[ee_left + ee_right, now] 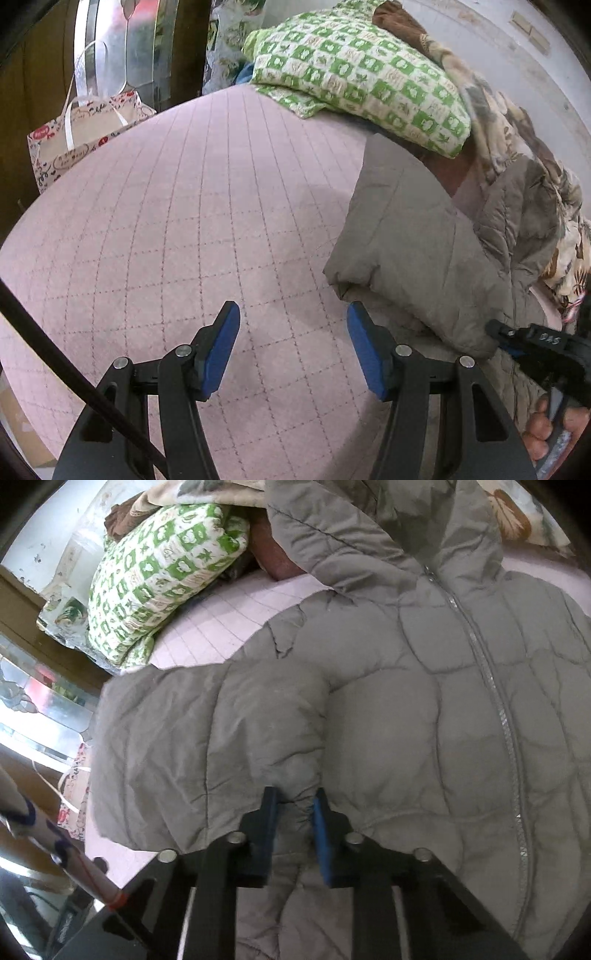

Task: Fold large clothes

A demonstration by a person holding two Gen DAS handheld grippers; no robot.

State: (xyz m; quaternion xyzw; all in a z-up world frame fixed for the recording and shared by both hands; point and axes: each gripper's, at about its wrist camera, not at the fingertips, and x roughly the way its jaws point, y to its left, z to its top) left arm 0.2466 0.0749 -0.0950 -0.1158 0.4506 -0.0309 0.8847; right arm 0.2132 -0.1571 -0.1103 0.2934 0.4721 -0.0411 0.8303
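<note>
Evidently the right claw (294,806) pinches the sleeve of the grey quilted jacket (424,716), zipped and spread on the pink bed (177,221), to fold it inward. Toward nine o'clock, the left claw (293,321) hovers spread, empty, ready to assist.

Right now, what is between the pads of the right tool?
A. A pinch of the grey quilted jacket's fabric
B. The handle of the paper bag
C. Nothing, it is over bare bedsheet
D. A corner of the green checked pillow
A: in the right wrist view the right tool has its pads pressed on a bunched fold of the grey quilted jacket, near its sleeve.
</note>
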